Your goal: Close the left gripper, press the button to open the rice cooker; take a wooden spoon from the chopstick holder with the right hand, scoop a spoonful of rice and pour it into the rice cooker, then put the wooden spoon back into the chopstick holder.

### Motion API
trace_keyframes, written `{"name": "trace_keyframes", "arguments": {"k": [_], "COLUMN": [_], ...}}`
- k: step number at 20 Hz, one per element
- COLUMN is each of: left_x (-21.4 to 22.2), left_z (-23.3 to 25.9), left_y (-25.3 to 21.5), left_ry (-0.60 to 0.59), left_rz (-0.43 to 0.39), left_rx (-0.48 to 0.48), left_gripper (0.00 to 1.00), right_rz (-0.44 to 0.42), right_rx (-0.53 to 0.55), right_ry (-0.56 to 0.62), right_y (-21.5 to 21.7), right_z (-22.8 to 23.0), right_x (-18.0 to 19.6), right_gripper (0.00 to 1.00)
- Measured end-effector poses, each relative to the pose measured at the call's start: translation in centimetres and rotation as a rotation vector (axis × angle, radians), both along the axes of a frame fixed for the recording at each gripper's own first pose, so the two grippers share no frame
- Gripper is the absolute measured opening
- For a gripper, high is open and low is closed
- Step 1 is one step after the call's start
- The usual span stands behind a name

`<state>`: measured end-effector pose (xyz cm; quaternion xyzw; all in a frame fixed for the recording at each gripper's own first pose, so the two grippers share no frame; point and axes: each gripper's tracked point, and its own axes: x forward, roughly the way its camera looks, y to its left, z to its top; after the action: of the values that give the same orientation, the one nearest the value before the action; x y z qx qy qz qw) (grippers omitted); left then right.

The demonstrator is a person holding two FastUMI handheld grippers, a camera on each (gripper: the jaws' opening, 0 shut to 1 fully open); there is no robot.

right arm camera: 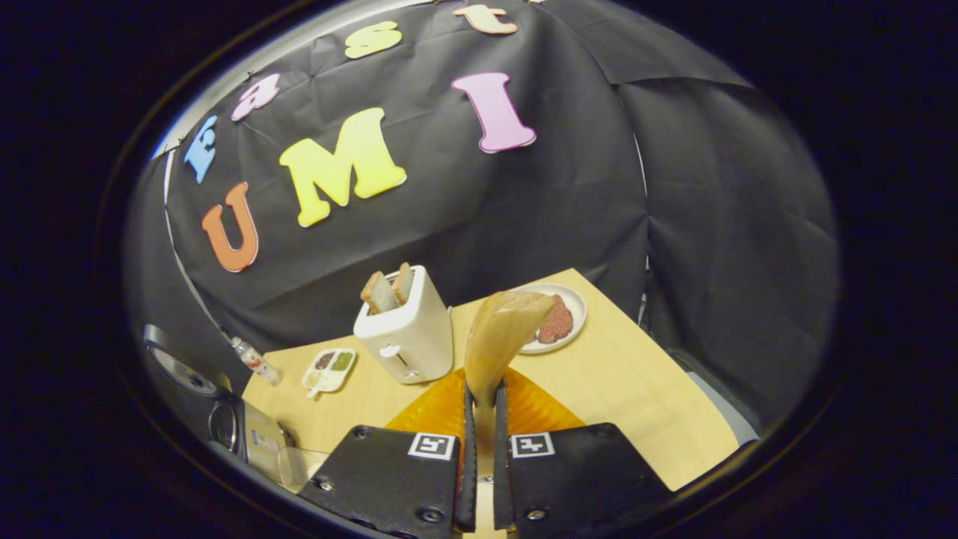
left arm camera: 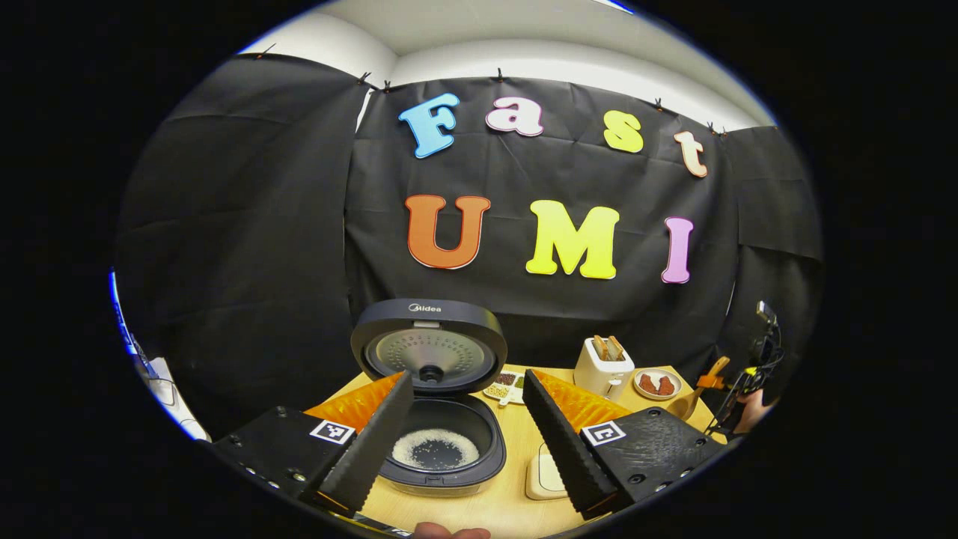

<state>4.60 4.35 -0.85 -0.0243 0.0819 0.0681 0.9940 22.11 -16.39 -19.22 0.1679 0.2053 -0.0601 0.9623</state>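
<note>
In the left gripper view the rice cooker (left arm camera: 441, 457) stands with its lid (left arm camera: 430, 348) up, and white rice lies in the bottom of its pot. My left gripper (left arm camera: 468, 383) hovers just in front of it, open, with one finger on each side of the pot and nothing between them. At the far right of the table my right gripper (left arm camera: 737, 389) holds the wooden spoon (left arm camera: 696, 397). In the right gripper view my right gripper (right arm camera: 481, 393) is shut on the handle of the wooden spoon (right arm camera: 500, 333), whose bowl points up and away over the table.
A white toaster (right arm camera: 408, 326) with two bread slices stands mid-table, with a plate of meat (right arm camera: 570, 299) behind the spoon. A divided seasoning dish (right arm camera: 329, 368) and a small bottle (right arm camera: 254, 359) sit near the wall. A pale square dish (left arm camera: 546, 475) lies right of the cooker.
</note>
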Motion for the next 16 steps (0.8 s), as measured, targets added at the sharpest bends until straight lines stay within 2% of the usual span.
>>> {"name": "trace_keyframes", "arguments": {"k": [8, 11, 14, 16], "left_x": [0.6, 1.3, 2.2, 2.6], "left_z": [1.4, 3.1, 4.5, 5.6], "left_y": [-0.3, -0.4, -0.4, -0.3], "left_ry": [-0.015, -0.061, -0.106, -0.141], "left_rz": [0.013, 0.01, 0.007, 0.0], "left_rx": [0.036, 0.046, 0.043, 0.03], "left_gripper": [0.95, 0.95, 0.95, 0.95], "right_rz": [0.009, 0.031, 0.043, 0.05], "right_rx": [0.027, 0.026, 0.009, -0.019], "right_ry": [0.026, 0.02, -0.021, -0.039], "right_y": [-0.2, 0.1, 0.0, -0.1], "right_z": [-4.7, -4.9, -3.1, -1.9], "right_x": [1.2, 1.0, 0.6, -0.2], "right_gripper": [0.16, 0.19, 0.24, 0.44]}}
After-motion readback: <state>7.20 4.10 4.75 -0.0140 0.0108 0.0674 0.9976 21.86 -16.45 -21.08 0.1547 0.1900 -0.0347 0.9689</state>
